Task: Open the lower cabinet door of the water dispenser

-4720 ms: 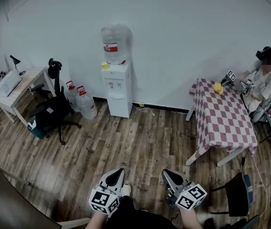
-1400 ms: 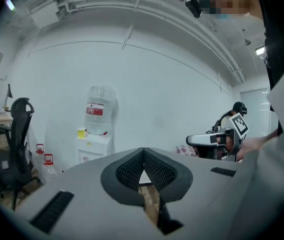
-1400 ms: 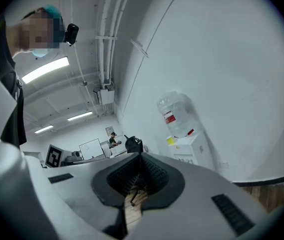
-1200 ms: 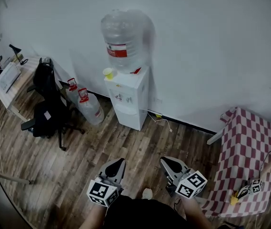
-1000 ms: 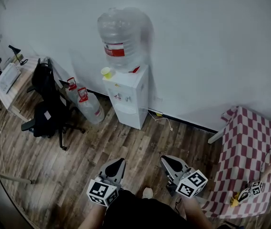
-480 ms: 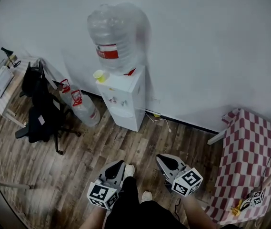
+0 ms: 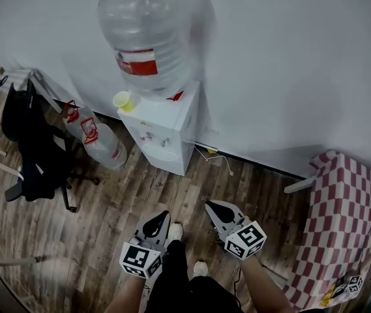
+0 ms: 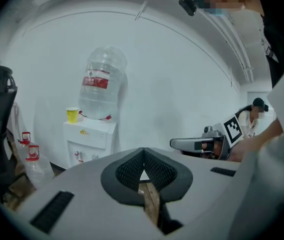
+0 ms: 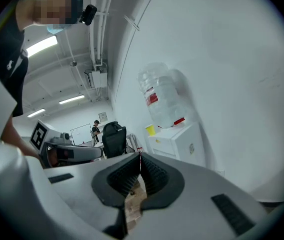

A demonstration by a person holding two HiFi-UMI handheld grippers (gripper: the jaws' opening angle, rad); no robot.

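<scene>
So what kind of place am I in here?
Probably an office or workroom: a white water dispenser with a big bottle on top stands against the wall, a black office chair sits to its left, and a checkered-cloth table stands at the right.

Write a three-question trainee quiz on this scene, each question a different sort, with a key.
1. True or false: the left gripper has its jaws shut, with nothing between them.
2. What stands on the water dispenser beside the big bottle? A yellow cup; B red kettle; C potted plant.
3. Fill in: in the head view, the spare bottles stand to the dispenser's ____.
Key: 1 true; 2 A; 3 left.
</scene>
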